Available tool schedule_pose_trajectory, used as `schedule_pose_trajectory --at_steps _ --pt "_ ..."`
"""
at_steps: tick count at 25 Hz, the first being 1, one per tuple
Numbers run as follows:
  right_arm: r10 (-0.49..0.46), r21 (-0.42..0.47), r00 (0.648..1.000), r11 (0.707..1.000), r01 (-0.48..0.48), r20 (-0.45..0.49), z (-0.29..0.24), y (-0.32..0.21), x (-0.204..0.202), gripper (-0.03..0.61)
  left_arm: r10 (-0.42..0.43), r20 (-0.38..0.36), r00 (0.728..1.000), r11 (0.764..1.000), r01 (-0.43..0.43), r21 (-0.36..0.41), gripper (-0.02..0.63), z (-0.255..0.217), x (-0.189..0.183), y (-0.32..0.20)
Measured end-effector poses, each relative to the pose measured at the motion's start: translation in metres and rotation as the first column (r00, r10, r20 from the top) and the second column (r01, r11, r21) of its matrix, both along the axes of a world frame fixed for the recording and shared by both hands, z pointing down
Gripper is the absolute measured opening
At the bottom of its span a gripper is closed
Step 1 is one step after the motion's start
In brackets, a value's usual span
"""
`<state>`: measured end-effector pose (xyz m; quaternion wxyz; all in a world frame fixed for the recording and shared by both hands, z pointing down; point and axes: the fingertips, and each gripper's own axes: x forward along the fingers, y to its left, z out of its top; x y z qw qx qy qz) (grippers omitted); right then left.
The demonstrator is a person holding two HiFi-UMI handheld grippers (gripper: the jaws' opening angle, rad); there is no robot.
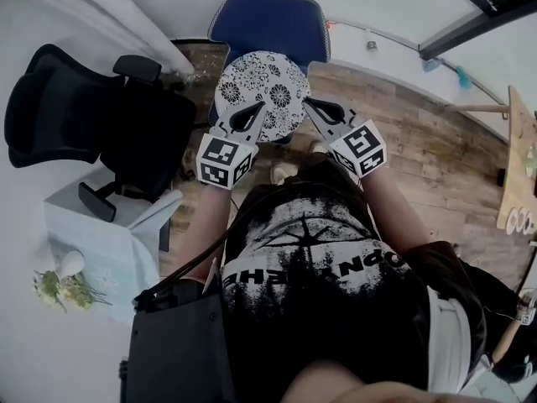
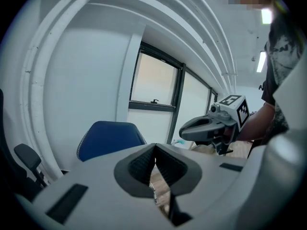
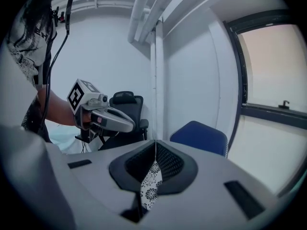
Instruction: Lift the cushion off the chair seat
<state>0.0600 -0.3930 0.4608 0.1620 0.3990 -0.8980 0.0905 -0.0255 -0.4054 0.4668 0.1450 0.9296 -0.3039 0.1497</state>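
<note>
A round white cushion (image 1: 262, 95) with a black flower pattern hangs in the air in front of the blue chair (image 1: 270, 23), held between both grippers. My left gripper (image 1: 228, 127) is shut on its left edge, my right gripper (image 1: 309, 105) shut on its right edge. In the right gripper view a strip of patterned cushion (image 3: 151, 188) shows pinched between the shut jaws, with the left gripper (image 3: 130, 124) across from it. In the left gripper view a thin edge of the cushion (image 2: 154, 193) sits between the jaws, and the right gripper (image 2: 183, 131) is opposite.
A black office chair (image 1: 92, 120) stands at the left. Below it is a pale blue table (image 1: 101, 250) with flowers. Wooden floor stretches right toward a wooden table edge (image 1: 513, 175). White wall and windows lie behind the blue chair (image 2: 108, 138).
</note>
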Motion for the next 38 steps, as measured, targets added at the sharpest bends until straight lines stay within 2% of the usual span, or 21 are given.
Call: schedule_pose_trajectory --at_steps 5,14,22,26,31,38 --pt "0.015 -0.016 1.0 1.0 -0.015 0.015 0.008 -0.009 0.011 0.018 -0.011 0.021 1.0 1.0 0.012 -0.028 0.015 0.011 0.006 -0.011" --pt "-0.014 -0.063 0.999 0.998 0.017 0.05 0.024 -0.046 0.026 0.02 -0.048 0.049 0.998 0.997 0.051 -0.056 0.015 0.027 0.019 -0.038" --pt "-0.039 -0.157 0.999 0.987 0.043 0.031 0.064 -0.077 0.033 0.02 -0.106 0.04 0.994 0.986 0.111 -0.126 0.015 0.061 0.035 -0.07" --pt "-0.055 -0.204 0.998 0.978 0.051 -0.011 0.098 -0.087 0.037 0.023 -0.109 0.065 0.992 0.98 0.118 -0.158 0.015 0.082 0.043 -0.079" --pt "-0.029 -0.312 0.999 0.95 0.02 -0.022 0.153 -0.104 0.047 0.104 -0.099 0.078 0.992 0.976 0.112 -0.187 0.015 0.107 0.055 -0.093" --pt "-0.03 -0.421 0.995 0.907 -0.013 -0.096 0.243 -0.128 0.056 0.172 -0.159 0.076 0.984 0.951 0.174 -0.256 0.015 0.153 0.052 -0.104"
